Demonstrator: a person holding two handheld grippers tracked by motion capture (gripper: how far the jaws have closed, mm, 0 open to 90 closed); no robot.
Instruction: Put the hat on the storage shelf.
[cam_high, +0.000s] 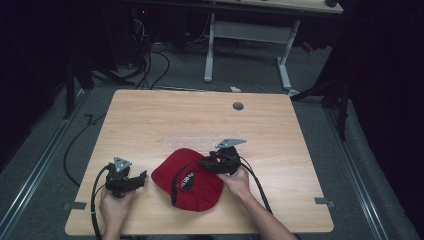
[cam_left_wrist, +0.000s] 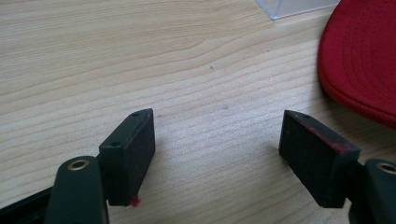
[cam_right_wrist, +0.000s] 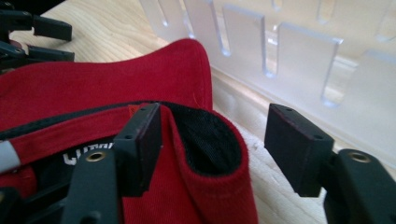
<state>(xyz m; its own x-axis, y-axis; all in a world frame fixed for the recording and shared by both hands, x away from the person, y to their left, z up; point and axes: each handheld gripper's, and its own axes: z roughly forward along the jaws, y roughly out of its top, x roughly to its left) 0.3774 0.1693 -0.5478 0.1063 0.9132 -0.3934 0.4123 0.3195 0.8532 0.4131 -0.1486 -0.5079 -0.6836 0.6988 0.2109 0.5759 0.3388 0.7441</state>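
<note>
Lay at three o'clock of left gripper (cam_high: 142, 178), jaws wide and empty: one red fabric cap (cam_high: 192, 192). Straddled its rim, unpinched: right gripper (cam_right_wrist: 212, 142).

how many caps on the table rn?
1. A red fabric baseball cap lies upside down near the front middle of the wooden table, brim toward the left gripper; the right gripper straddles its edge.
</note>
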